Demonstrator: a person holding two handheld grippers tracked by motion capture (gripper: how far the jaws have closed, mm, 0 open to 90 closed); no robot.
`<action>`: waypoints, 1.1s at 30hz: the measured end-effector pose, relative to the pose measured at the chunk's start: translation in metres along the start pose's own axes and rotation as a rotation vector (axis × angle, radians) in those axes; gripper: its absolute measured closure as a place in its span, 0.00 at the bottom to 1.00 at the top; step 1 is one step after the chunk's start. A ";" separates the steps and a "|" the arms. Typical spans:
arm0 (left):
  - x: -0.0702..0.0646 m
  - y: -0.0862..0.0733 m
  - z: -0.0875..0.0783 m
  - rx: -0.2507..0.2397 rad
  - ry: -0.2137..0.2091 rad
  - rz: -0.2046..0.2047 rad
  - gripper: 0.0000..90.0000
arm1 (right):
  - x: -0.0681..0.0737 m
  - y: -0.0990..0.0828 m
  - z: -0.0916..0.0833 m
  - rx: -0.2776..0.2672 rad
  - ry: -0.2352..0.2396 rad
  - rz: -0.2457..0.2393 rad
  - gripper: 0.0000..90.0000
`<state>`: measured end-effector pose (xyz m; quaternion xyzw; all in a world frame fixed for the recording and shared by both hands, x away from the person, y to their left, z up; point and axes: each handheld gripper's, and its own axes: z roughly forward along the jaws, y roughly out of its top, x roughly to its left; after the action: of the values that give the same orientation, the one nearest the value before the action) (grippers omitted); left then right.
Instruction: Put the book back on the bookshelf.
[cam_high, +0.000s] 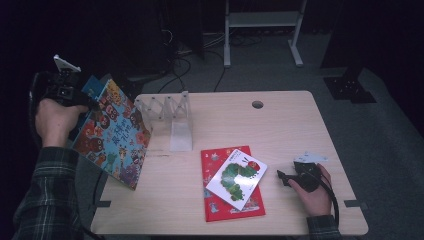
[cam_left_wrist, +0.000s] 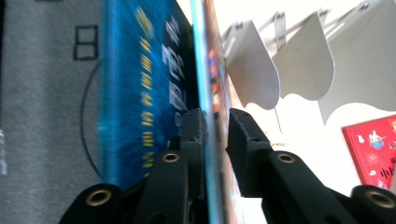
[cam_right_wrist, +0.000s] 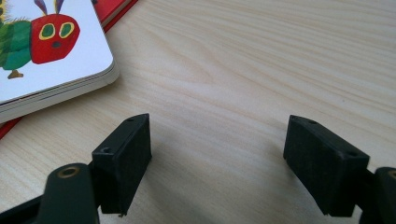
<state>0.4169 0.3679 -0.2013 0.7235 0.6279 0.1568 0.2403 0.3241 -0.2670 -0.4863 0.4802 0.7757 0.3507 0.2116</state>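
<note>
The large colourful picture book with cartoon monsters is held tilted at the left edge of the pale wooden surface, lower corner near the surface, apparently for filing into the white folding rack just to its right. The left gripper fingers are clamped on its top edge. The cover shows East Asian characters, not legible. The right gripper rests idle at the near right, fingers apart, beside the white caterpillar board book lying on a red book.
</note>
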 end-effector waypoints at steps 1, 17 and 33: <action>0.000 0.001 -0.004 -0.005 -0.019 0.002 0.87 | 0.000 0.000 0.000 0.000 0.000 -0.001 0.25; -0.033 -0.007 0.023 0.087 -0.165 0.178 1.00 | 0.000 0.000 0.000 0.000 0.002 -0.001 0.25; -0.060 -0.039 0.059 0.102 -0.248 0.311 0.99 | 0.001 0.000 0.000 0.001 0.010 -0.007 0.25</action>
<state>0.4054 0.3043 -0.2673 0.8368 0.4811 0.0698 0.2519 0.3238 -0.2664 -0.4864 0.4757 0.7787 0.3520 0.2086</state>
